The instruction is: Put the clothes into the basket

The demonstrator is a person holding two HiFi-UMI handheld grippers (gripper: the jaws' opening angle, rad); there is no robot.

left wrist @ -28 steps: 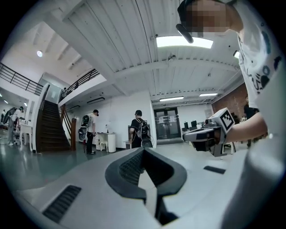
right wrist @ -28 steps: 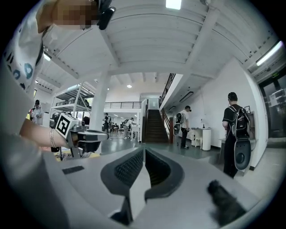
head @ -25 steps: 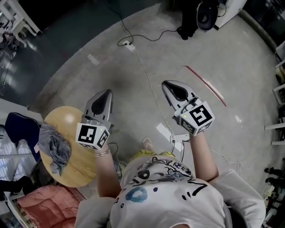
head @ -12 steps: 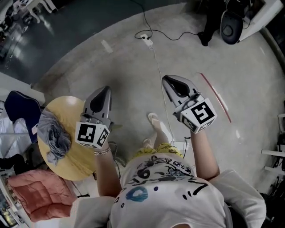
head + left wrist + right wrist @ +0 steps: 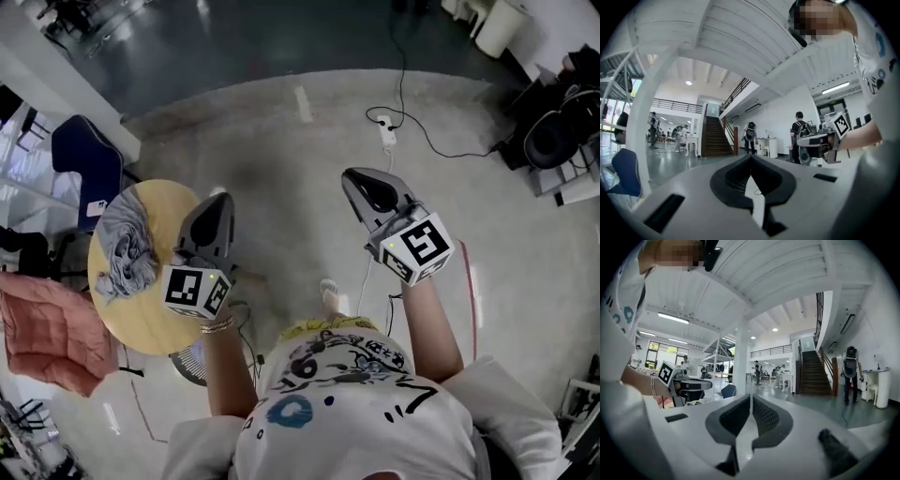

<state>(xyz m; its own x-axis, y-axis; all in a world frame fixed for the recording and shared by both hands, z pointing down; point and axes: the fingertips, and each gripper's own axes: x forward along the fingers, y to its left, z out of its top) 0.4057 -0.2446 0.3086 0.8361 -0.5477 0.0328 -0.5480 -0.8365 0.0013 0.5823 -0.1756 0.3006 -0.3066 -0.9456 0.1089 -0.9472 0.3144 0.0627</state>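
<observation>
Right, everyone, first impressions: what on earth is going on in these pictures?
A person stands on a concrete floor holding a gripper in each hand, both stretched out in front. The left gripper and the right gripper each have their jaws together with nothing between them. A grey garment lies crumpled on a round wooden table at the person's left, just beyond the left gripper. Nothing has been picked up yet, and no basket can be made out.

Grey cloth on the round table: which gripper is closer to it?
Left. The left gripper is at the edge of the table, beside the grey cloth but apart from it. The right gripper is farther off, over the floor.
</observation>
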